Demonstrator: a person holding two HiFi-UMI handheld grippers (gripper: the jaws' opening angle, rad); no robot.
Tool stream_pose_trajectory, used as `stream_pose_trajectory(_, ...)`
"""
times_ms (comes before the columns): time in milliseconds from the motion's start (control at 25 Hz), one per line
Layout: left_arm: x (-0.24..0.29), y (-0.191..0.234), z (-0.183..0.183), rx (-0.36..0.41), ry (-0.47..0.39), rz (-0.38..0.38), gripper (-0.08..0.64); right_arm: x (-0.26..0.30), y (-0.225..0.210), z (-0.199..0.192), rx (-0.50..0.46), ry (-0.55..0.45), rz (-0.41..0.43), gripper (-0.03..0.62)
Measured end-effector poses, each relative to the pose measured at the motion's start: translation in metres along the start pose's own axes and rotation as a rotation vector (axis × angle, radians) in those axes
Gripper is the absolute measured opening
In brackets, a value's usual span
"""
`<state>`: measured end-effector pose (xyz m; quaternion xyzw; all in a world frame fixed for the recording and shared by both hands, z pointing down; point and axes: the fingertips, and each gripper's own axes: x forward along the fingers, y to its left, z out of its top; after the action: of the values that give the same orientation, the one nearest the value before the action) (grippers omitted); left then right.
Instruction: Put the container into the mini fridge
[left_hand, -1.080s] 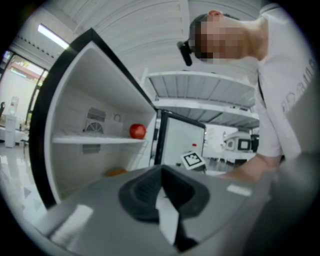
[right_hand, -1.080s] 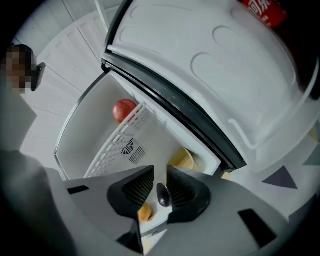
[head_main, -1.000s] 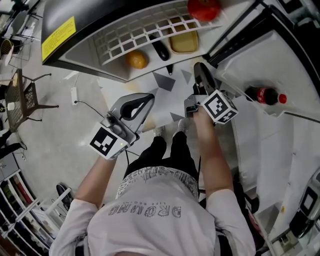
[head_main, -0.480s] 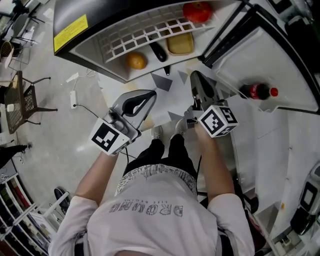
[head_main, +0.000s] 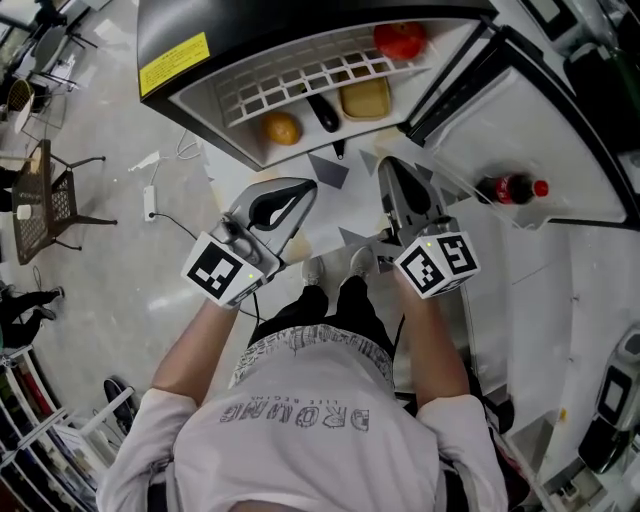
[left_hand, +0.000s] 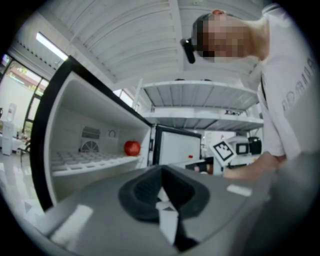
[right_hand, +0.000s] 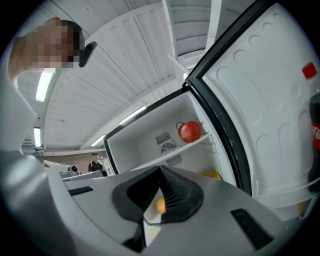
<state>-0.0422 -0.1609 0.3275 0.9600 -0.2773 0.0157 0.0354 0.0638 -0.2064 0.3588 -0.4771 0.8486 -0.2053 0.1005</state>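
Note:
The mini fridge (head_main: 190, 50) stands open at the top of the head view. A yellow container (head_main: 365, 98) lies inside it under the white wire shelf (head_main: 290, 78), beside a black item (head_main: 322, 112) and an orange (head_main: 283, 128). The red apple (head_main: 400, 40) rests on the shelf. My right gripper (head_main: 386, 168) is shut and empty, its tip just outside the opening, below the container. My left gripper (head_main: 303, 190) hovers left of it over the floor, also shut and holding nothing. The right gripper view shows the apple (right_hand: 189, 131) and a corner of the container (right_hand: 212, 175).
The fridge door (head_main: 540, 130) hangs open to the right, with a cola bottle (head_main: 510, 188) in its door rack. A cable and plug (head_main: 150, 200) trail on the grey floor at left, near a dark chair (head_main: 40, 200). The person's legs and shoes (head_main: 335, 268) stand below the grippers.
The right gripper has drawn back a little from the fridge opening. The left gripper has barely moved, and more of the fridge's top has come into view.

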Motion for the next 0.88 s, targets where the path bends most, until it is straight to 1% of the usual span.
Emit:
stream_pose_trajectory(360,-0.009,0.005,0.011,0.004,-0.023,0.013,0.006,-0.002,0.035,0.016,-0.101,0.011,0.048,0.002)
stream_pose_trajectory(880,-0.011,0.01,0.022,0.013,-0.049,0.018,0.006,0.0,0.056,0.027,-0.174,0.022,0.076,0.0)
